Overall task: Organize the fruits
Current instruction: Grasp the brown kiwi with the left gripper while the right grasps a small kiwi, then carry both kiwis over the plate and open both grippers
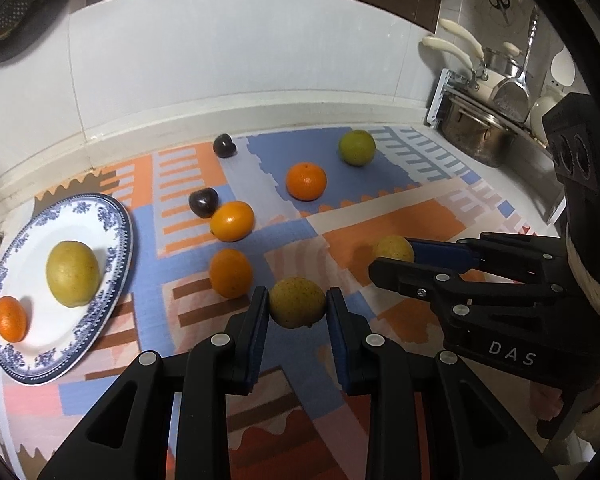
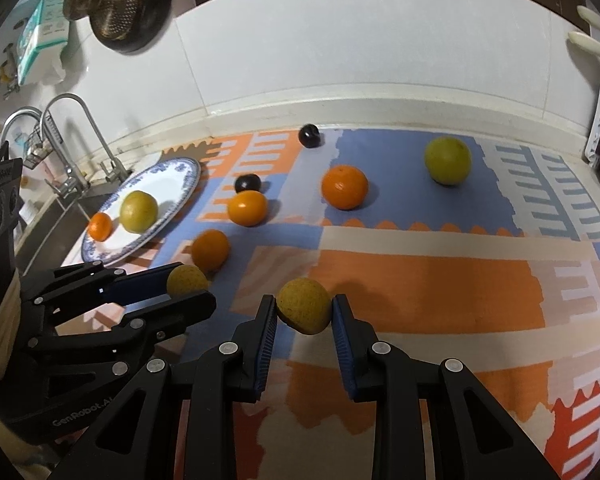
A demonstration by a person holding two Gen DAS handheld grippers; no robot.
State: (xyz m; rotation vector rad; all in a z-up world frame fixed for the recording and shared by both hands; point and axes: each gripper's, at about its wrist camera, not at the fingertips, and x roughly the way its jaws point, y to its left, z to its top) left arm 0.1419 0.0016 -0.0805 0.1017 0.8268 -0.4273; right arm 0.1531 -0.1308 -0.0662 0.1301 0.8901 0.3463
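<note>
My left gripper point(image 1: 298, 308) is shut on a speckled yellow fruit point(image 1: 297, 302), held just above the patterned mat point(image 1: 400, 216). My right gripper point(image 2: 305, 311) is shut on a second speckled yellow fruit point(image 2: 305, 305); it also shows in the left wrist view point(image 1: 394, 249). A blue-rimmed white plate point(image 1: 112, 216) at the left holds a yellow-green fruit point(image 1: 73, 273) and a small orange point(image 1: 10, 319). Three oranges point(image 1: 231, 221) point(image 1: 230, 273) point(image 1: 306, 181), two dark plums point(image 1: 203, 202) point(image 1: 225, 145) and a green fruit point(image 1: 357, 147) lie loose on the mat.
A white tiled wall point(image 1: 220, 60) runs behind the mat. A rack with pots point(image 1: 480, 136) and ladles stands at the right. A sink with taps point(image 2: 64, 152) lies left of the plate. A strainer pan point(image 2: 120, 0) hangs on the wall.
</note>
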